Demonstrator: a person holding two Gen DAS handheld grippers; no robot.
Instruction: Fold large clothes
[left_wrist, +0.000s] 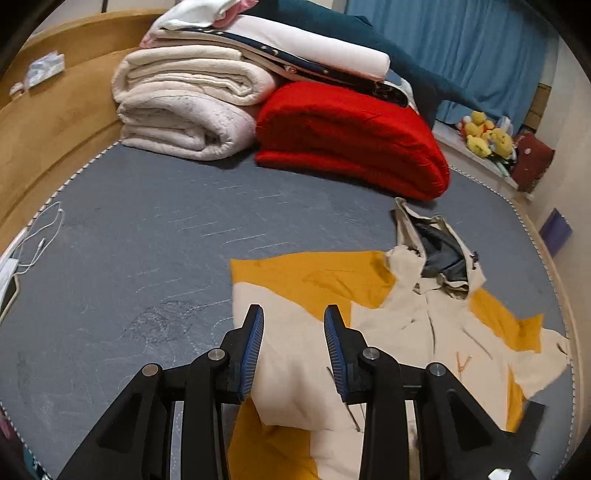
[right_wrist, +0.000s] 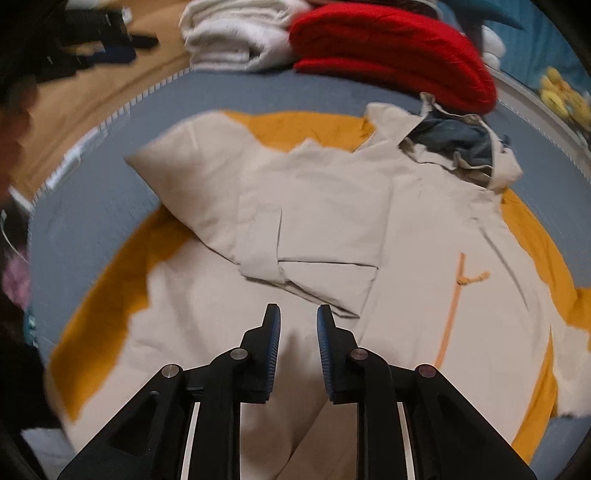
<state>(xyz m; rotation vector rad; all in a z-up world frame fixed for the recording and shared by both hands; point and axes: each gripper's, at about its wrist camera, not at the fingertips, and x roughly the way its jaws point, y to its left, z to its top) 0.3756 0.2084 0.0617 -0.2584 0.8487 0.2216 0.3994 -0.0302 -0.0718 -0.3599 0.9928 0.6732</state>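
Fingers of the left gripper (left_wrist: 294, 314) were recorded as spread part-way, with nothing pinched between the blue pads; cream cloth was seen through the gap, lying below them. Fingers of the right gripper (right_wrist: 298, 312) were likewise held a little apart and empty, poised over the lower body of the jacket (right_wrist: 332, 229). Whether either pair touched the cloth could not be told.

The jacket, cream with mustard-yellow panels, was found spread front-up on the bed (left_wrist: 129, 240), its hood (left_wrist: 439, 251) open toward the stacked bedding and showing a dark lining. One sleeve (right_wrist: 207, 184) was laid across the chest, judged to be a first fold inward so that the body could then be narrowed. The orange zipper (right_wrist: 452, 306) ran down the front, closed as far as could be seen. Both grippers were judged to be placed for the next grasp on the hem or side.

The bed was covered by a grey quilted sheet. A red blanket (left_wrist: 351, 136) and a folded cream quilt (left_wrist: 184, 107) were stacked at the far end, beside the wooden frame (left_wrist: 55, 122). A white cable (left_wrist: 40, 236) lay at the left edge. Blue curtains (left_wrist: 472, 55) and yellow plush toys (left_wrist: 487, 136) were noted beyond.
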